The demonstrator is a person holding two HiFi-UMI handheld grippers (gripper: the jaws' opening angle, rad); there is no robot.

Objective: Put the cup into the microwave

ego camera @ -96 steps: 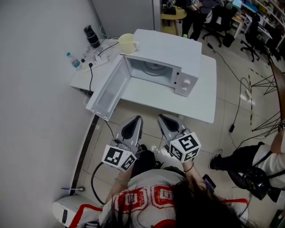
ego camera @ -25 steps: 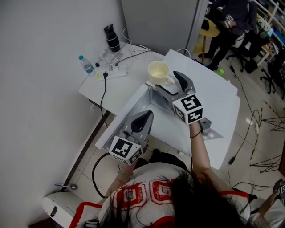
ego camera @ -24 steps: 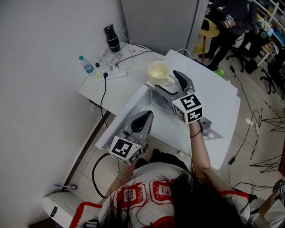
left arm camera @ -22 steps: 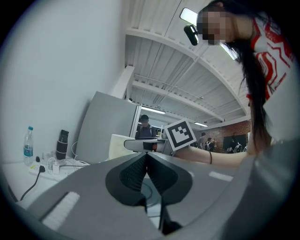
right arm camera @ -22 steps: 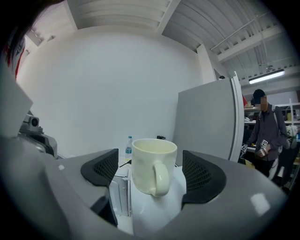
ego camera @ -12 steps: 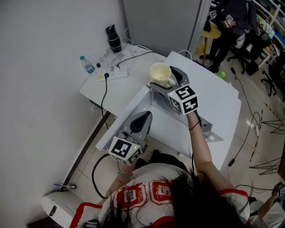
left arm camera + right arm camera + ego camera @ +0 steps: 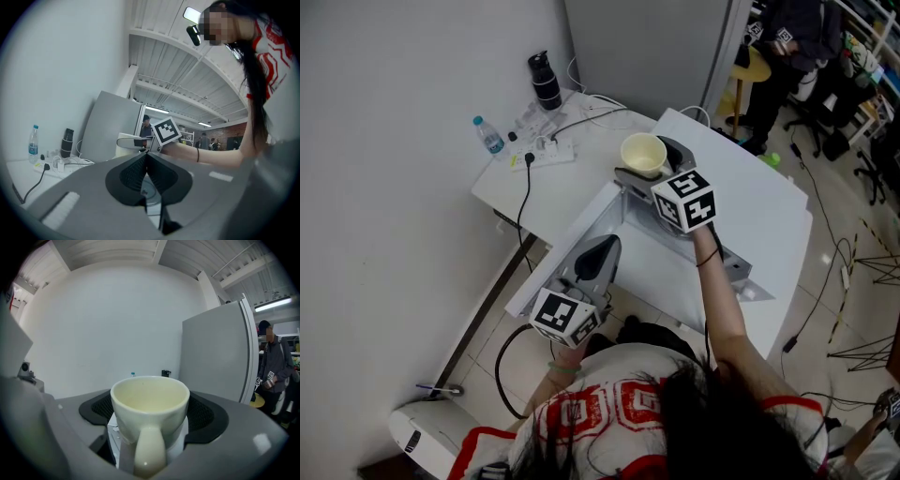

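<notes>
A pale yellow cup [image 7: 643, 153] stands upright at the near left corner of the white microwave's top [image 7: 759, 202]. My right gripper [image 7: 649, 163] reaches over that top, its jaws spread wide on either side of the cup. In the right gripper view the cup [image 7: 149, 404] fills the gap, handle toward the camera, and the dark pads [image 7: 96, 411] flank it without visibly pressing. The microwave door [image 7: 567, 251] hangs open toward me. My left gripper [image 7: 598, 253] hovers by that door, jaws shut and empty, as the left gripper view [image 7: 144, 157] also shows.
The white table [image 7: 553, 192] carries a water bottle [image 7: 488, 135], a black flask [image 7: 547, 82], a power strip [image 7: 542, 155] and cables at the far left. A grey wall runs along the left. People and office chairs [image 7: 825, 56] stand at the back right.
My right gripper has moved left and forward until its jaws sit on both sides of the cup. The left gripper has stayed by the open door.
</notes>
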